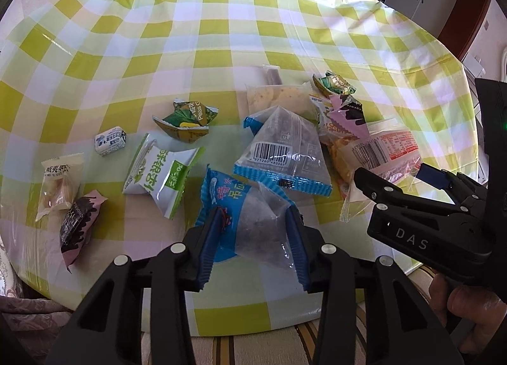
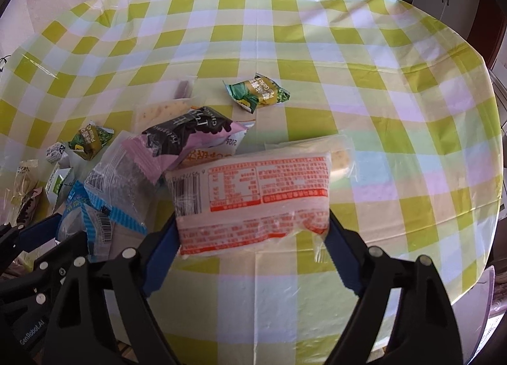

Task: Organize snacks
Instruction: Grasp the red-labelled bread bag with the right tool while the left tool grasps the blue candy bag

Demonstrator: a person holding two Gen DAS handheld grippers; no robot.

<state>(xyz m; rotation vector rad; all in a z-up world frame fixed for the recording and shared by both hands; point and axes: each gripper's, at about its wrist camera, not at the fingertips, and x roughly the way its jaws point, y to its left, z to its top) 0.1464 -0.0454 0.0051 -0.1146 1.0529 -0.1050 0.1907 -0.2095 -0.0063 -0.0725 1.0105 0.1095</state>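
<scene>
My left gripper is shut on a blue-edged triangular snack bag near the table's front edge. A second bag like it lies just beyond. My right gripper is shut on a white packet with red print, which also shows in the left wrist view; the right gripper shows there too. A pink and black chocolate packet rests against the pile to its left. The left gripper shows at the lower left of the right wrist view.
Loose snacks lie on the green checked tablecloth: a green and white bag, green pea packets, a small milk candy, a clear packet, another chocolate packet. The table's front edge is close.
</scene>
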